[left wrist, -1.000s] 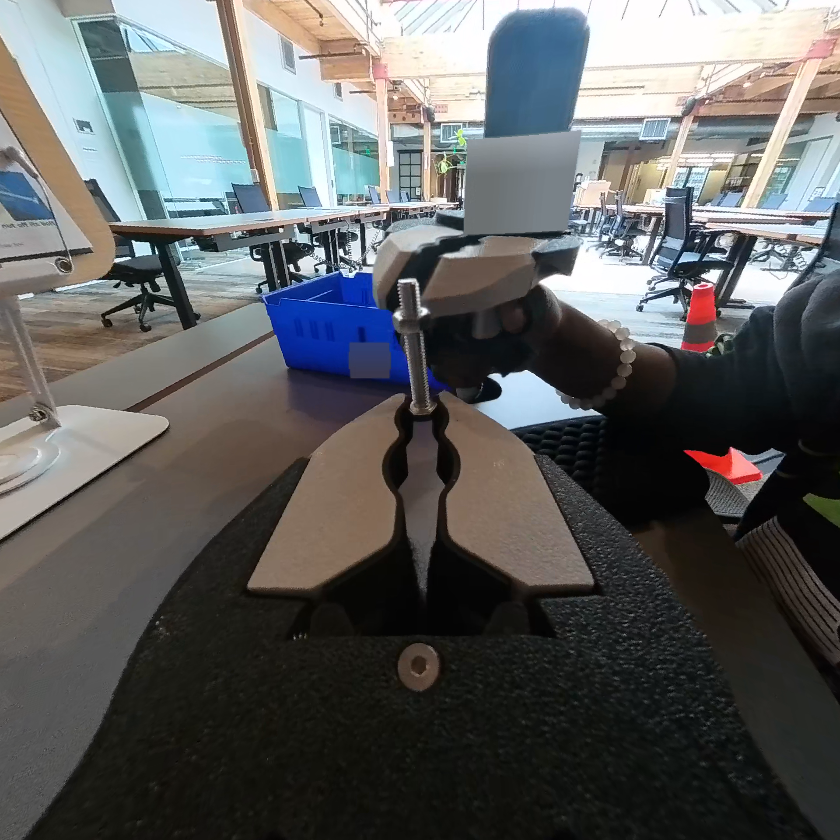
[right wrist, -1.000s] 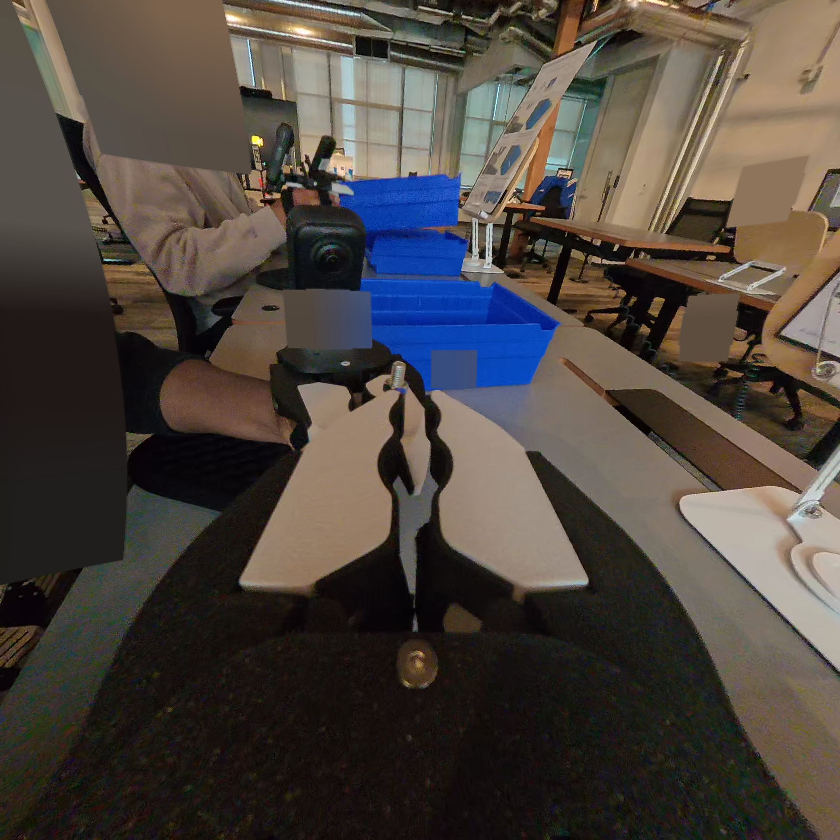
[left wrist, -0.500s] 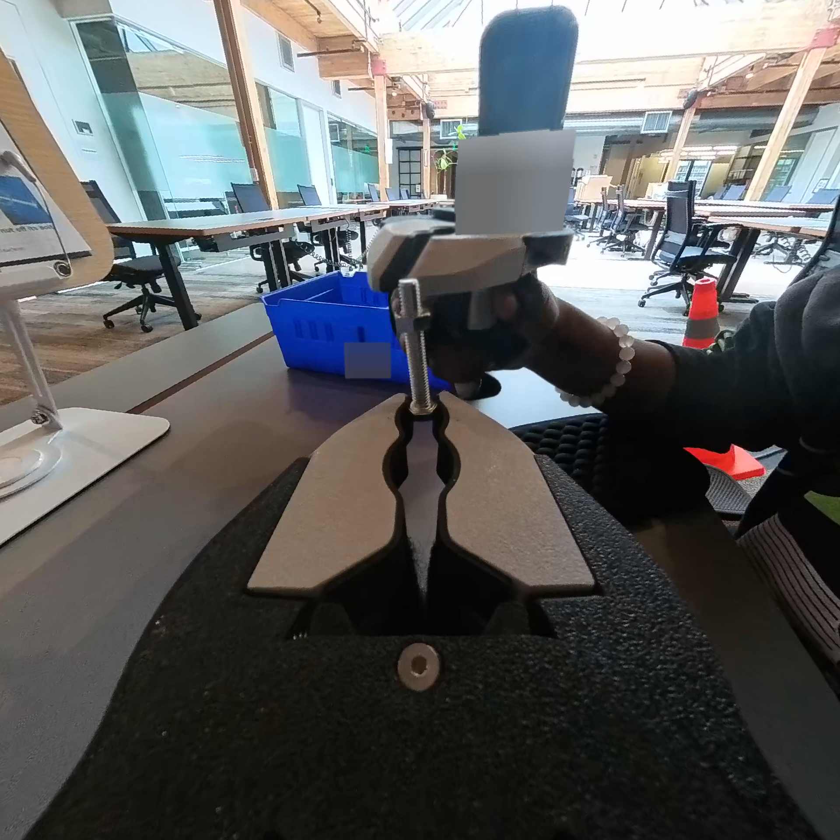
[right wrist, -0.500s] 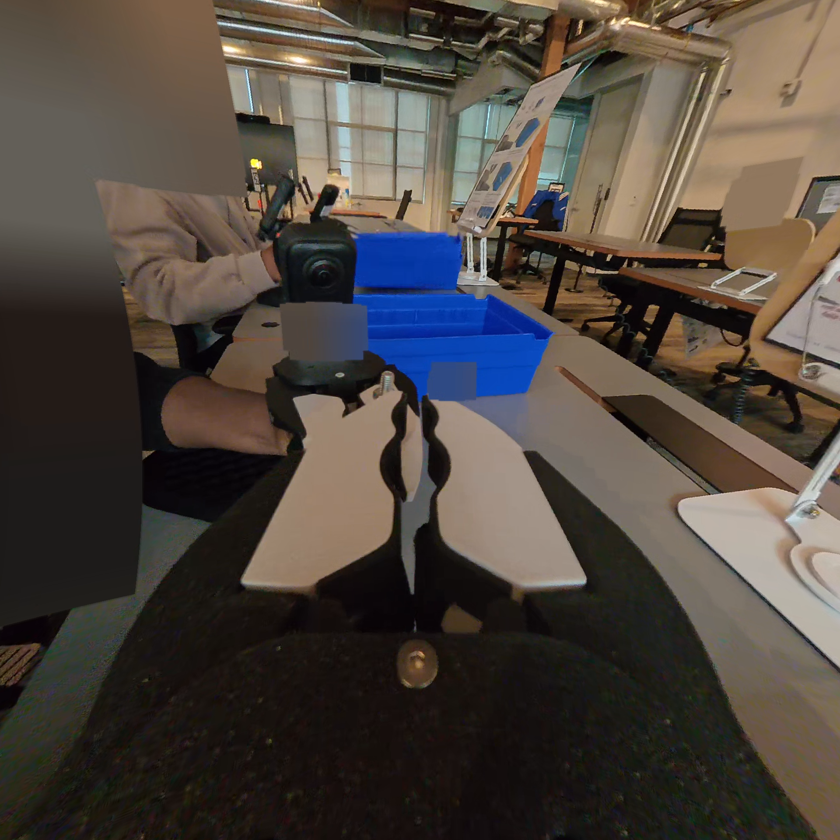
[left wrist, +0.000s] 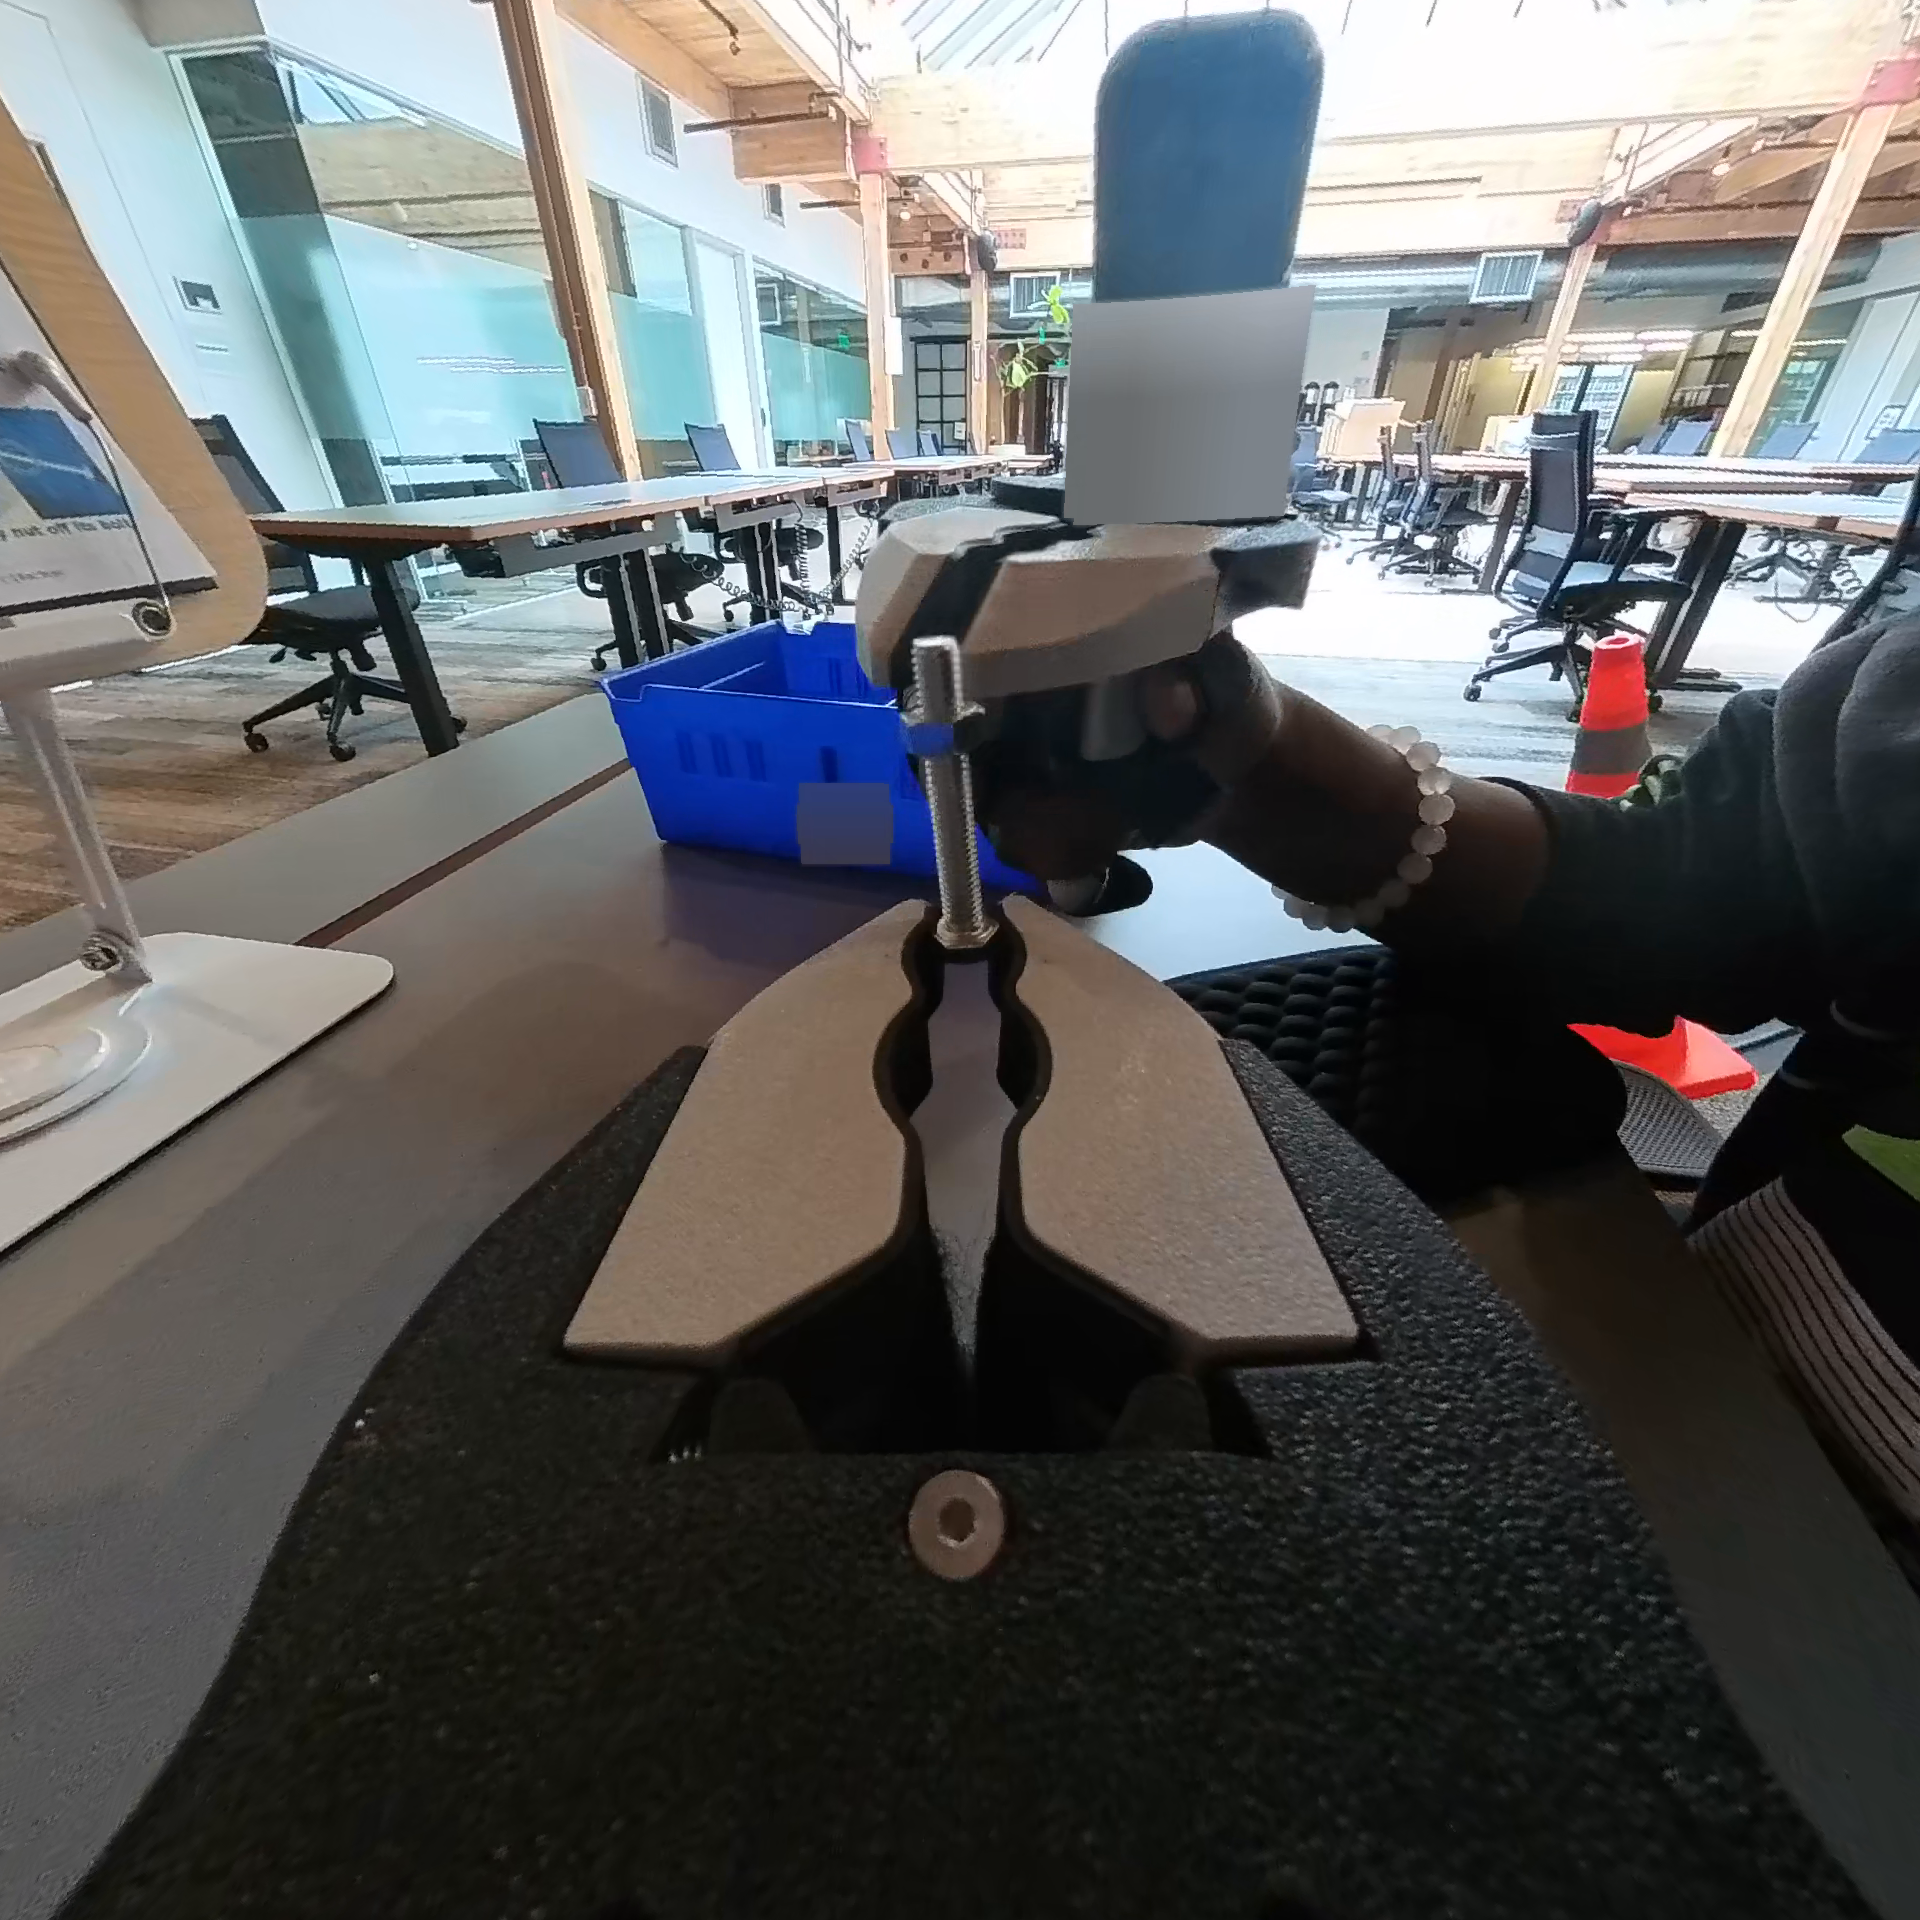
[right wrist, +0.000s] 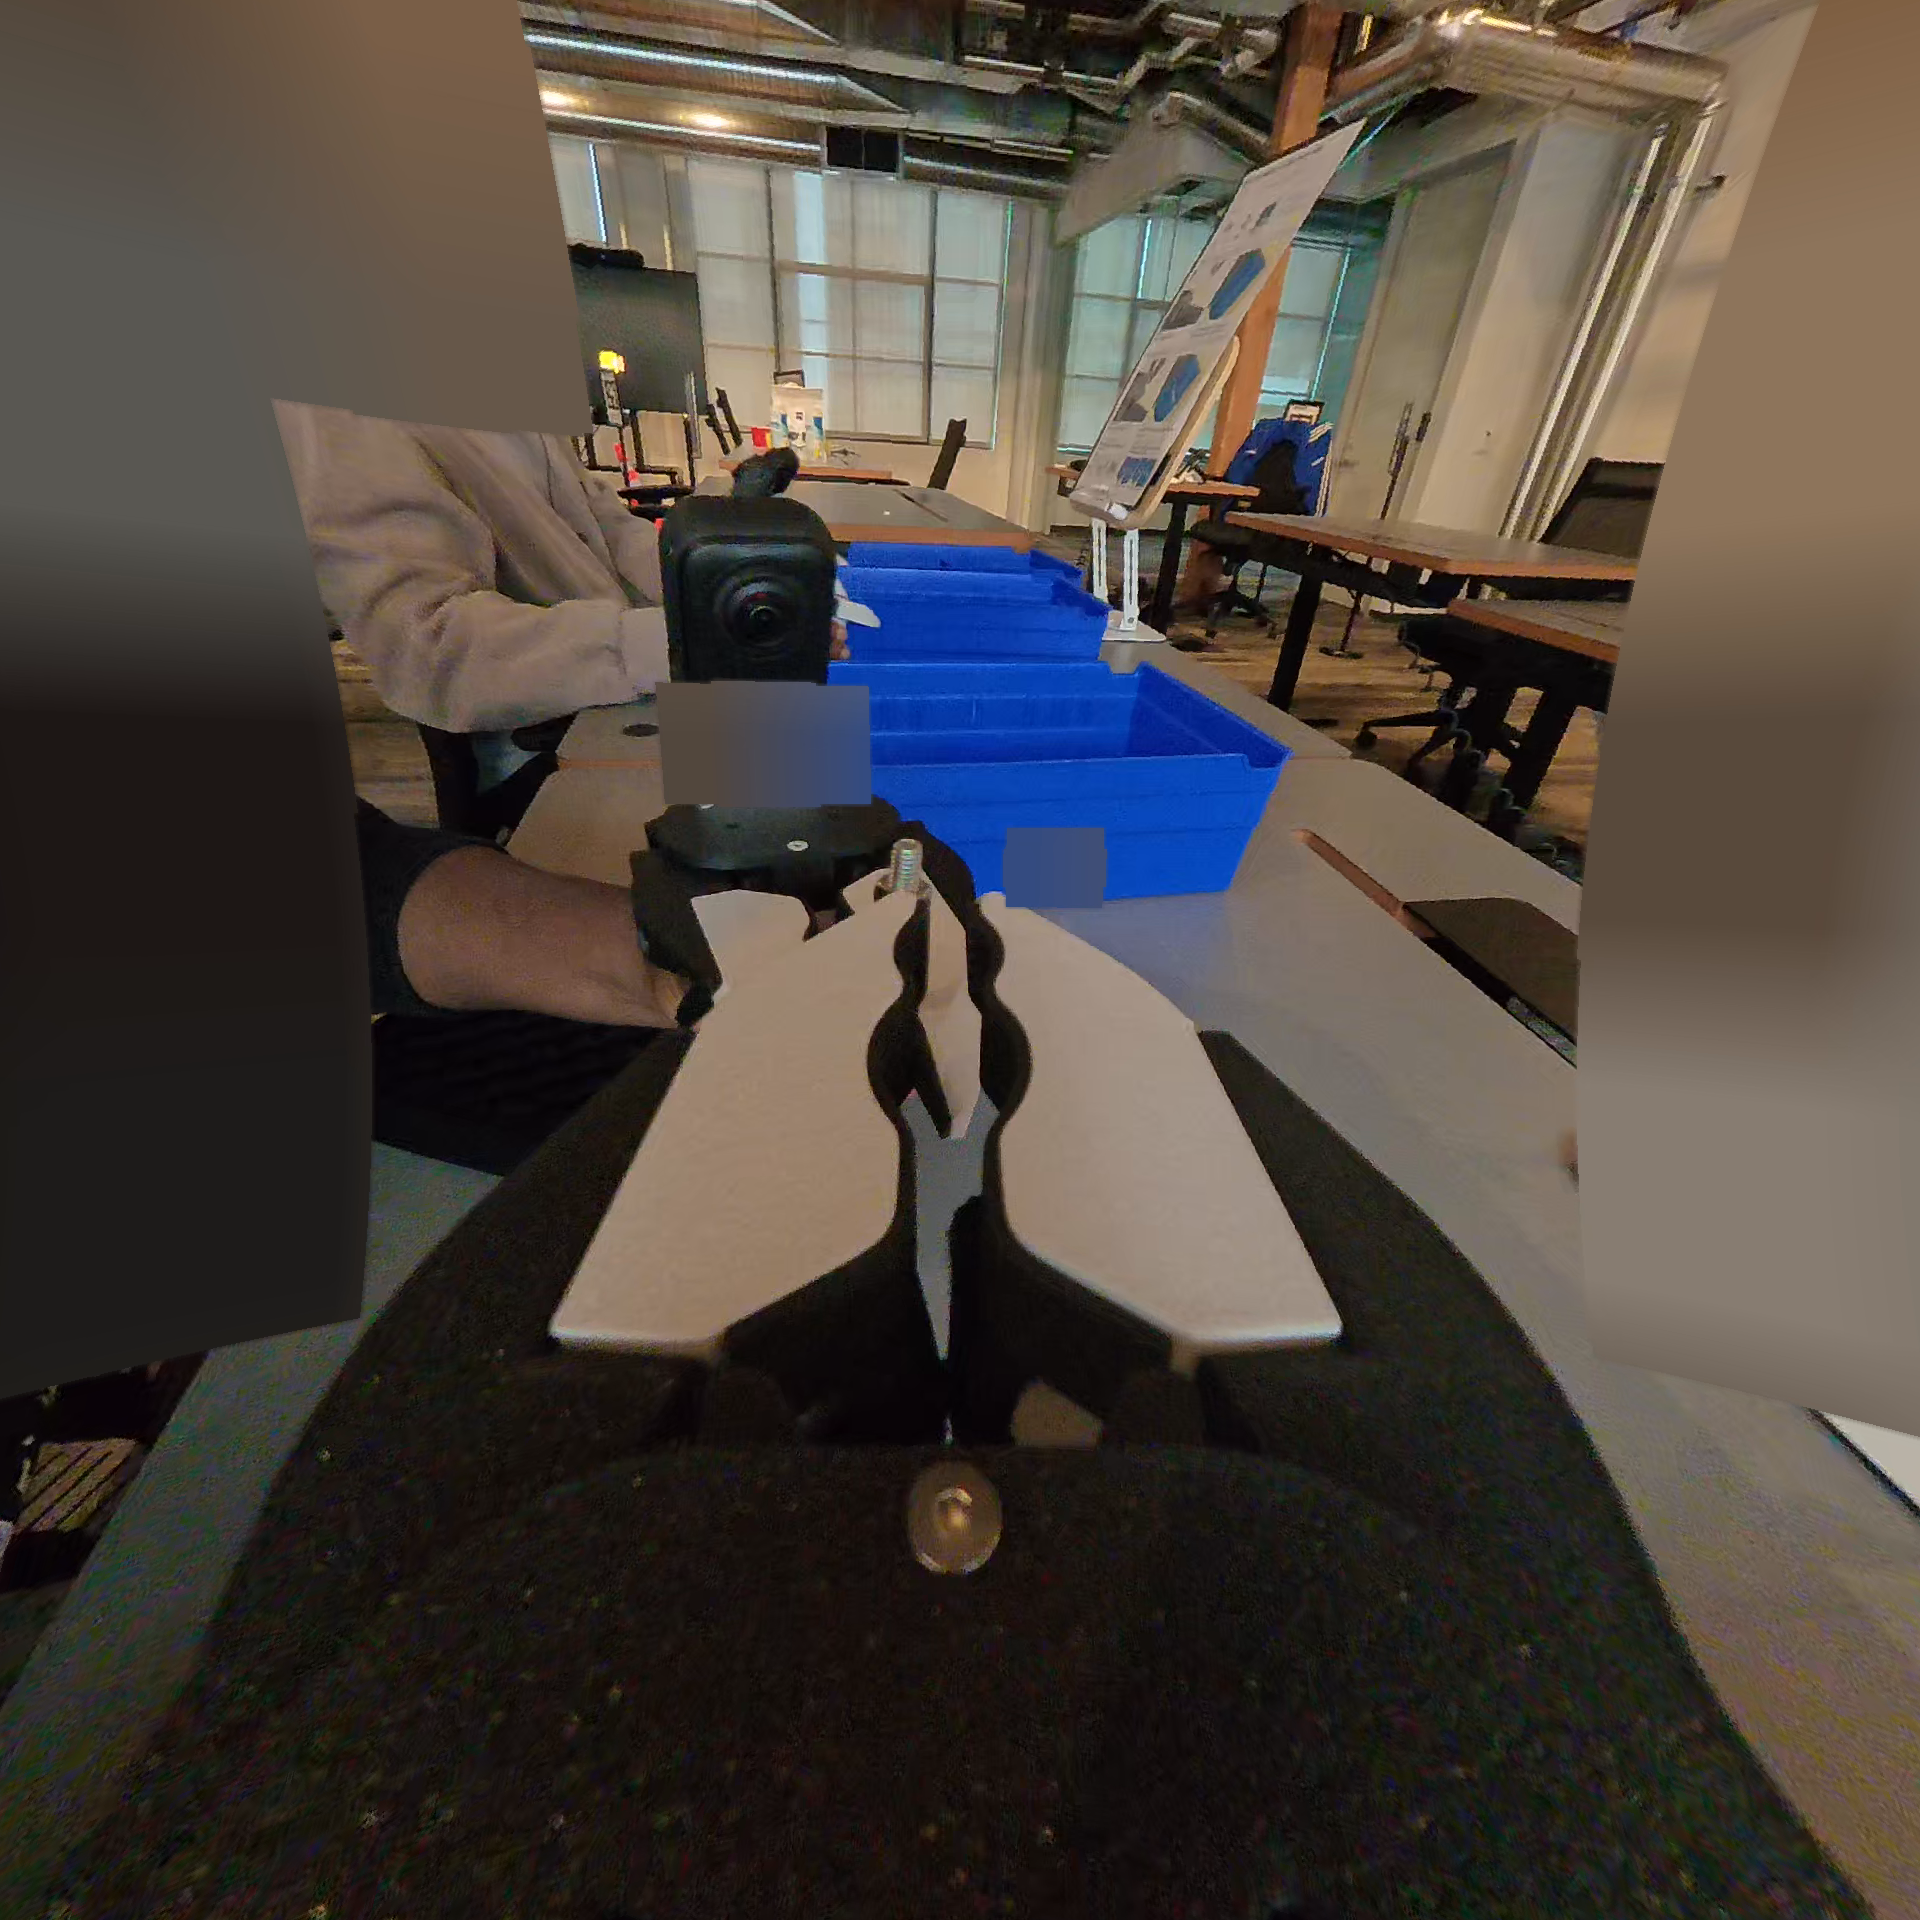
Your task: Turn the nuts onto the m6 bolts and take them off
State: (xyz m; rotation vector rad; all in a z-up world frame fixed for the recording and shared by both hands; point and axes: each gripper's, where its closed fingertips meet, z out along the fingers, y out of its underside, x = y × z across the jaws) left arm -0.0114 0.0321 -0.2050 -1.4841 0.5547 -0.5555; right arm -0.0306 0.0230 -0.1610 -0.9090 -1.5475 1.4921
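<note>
The bolt (left wrist: 954,821) stands upright above the table, its head clamped in the left gripper (left wrist: 966,935); the right gripper (left wrist: 940,665) pinches the nut (left wrist: 940,715) near its top.

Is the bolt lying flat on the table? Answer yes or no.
No: the bolt stands upright, its head gripped in the left gripper fingertips, above the table.

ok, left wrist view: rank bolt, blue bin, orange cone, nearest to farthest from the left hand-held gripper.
1. Bolt: upright, its head at the left hand-held gripper tips.
2. Blue bin: on the table just behind the bolt, slightly left.
3. Orange cone: on the floor beyond the table, far right.
</note>
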